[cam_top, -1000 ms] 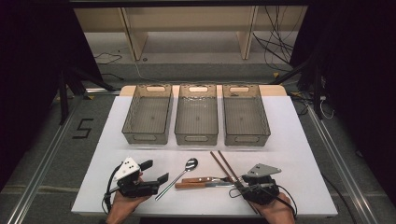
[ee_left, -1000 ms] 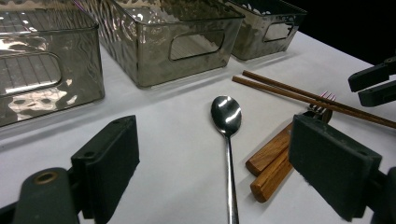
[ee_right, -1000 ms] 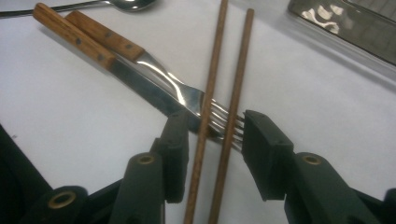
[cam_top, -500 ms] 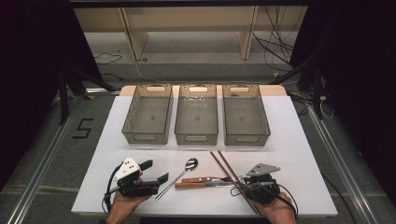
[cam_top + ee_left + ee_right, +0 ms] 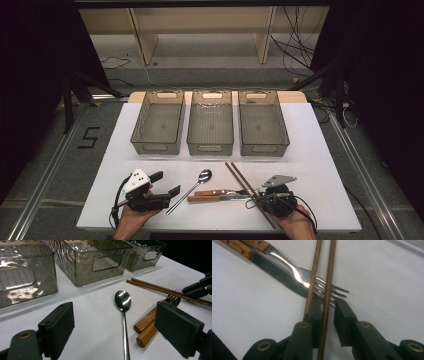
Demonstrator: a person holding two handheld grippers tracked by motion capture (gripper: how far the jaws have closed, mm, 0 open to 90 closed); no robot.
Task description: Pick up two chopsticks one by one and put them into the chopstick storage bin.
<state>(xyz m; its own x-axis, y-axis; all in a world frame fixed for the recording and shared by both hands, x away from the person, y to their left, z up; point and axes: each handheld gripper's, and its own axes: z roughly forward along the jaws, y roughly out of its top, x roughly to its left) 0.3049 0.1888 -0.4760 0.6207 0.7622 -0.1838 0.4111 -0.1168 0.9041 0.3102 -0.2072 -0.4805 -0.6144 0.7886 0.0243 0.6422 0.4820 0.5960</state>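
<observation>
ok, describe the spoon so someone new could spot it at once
On the white table, look in the near strip in front of the three bins, below the middle bin. The spoon lies there slanted between the left gripper and the wood-handled knife and fork. It is the one all-metal piece, shiny from bowl to handle.
</observation>
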